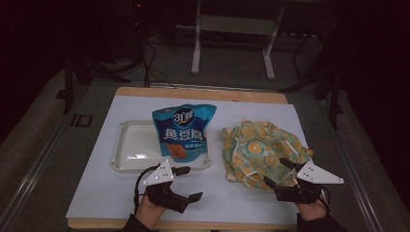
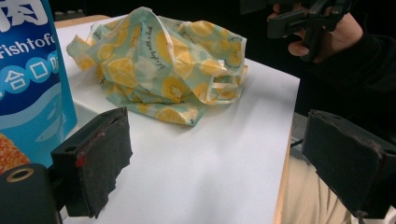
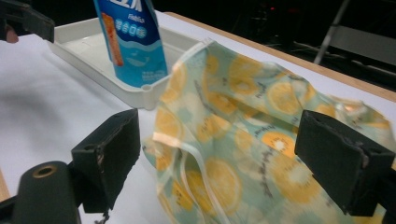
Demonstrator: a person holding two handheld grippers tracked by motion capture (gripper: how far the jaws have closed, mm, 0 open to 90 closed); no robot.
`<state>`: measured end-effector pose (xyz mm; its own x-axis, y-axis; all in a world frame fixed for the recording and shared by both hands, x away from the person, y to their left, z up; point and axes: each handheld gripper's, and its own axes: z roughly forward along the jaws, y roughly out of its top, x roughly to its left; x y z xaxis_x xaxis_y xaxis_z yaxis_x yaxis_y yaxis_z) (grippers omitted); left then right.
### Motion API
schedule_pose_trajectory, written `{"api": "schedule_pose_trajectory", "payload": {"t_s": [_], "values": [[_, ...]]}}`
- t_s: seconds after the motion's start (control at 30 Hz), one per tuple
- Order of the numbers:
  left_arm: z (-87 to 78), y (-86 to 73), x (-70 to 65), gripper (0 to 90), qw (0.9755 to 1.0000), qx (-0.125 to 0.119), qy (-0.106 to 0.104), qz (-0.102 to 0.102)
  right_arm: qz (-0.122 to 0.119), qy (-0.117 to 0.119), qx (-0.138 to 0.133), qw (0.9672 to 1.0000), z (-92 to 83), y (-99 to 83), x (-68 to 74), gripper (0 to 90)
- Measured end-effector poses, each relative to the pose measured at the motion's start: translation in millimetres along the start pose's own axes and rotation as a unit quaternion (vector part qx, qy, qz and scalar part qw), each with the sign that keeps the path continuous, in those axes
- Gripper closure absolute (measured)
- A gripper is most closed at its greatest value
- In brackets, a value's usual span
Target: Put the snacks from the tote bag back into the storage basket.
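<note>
Table scene from above, with both hand-held grippers at the near edge. The lemon-print bag, a crumpled pale-green cloth bag patterned with yellow citrus slices, lies on the white table cover at about 3 o'clock from the table's centre. The white tray sits just beside it at about 9 o'clock, and the blue snack pouch stands upright in the right part of that tray, leaning slightly toward the far edge.

The right gripper rests at about 5 o'clock, its jaws spread wide and empty, the tips reaching over the near edge of the bag; whether they touch the cloth cannot be told. In the right gripper view the bag fills the gap between the two black jaws, with its pale drawstring band running down toward the bottom of the frame, and the pouch and tray stand at about 11 o'clock.

The left gripper rests at about 7 o'clock, just in front of the tray's near rim, jaws wide apart and holding nothing. In the left gripper view bare table cover lies between its jaws, the bag sits at 12 o'clock, the pouch at 9 o'clock, and the right gripper at about 1 o'clock
</note>
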<state>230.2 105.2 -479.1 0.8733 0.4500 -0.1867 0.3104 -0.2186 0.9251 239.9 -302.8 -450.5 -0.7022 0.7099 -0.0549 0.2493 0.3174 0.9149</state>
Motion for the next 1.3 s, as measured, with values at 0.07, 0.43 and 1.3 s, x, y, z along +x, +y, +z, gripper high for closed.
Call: {"api": "schedule_pose_trajectory", "payload": {"t_s": [0.07, 0.43, 1.3], "values": [[1.9, -2.6, 1.0, 9.1, 1.0, 0.002, -0.001, 0.0, 0.006, -0.003, -0.005, 1.0, -3.8, -4.3, -0.6, 14.1], [11.6, -16.1, -2.5, 9.1, 0.9979, 0.033, 0.028, 0.048, 0.003, -0.044, 0.002, 0.999, -9.1, -29.3, 0.8, 14.2], [10.1, -25.1, 8.0, 9.1, 0.9986, 0.037, 0.026, 0.027, 0.022, -0.071, -0.026, 0.9969, -13.9, -38.1, -6.9, 14.3]]}}
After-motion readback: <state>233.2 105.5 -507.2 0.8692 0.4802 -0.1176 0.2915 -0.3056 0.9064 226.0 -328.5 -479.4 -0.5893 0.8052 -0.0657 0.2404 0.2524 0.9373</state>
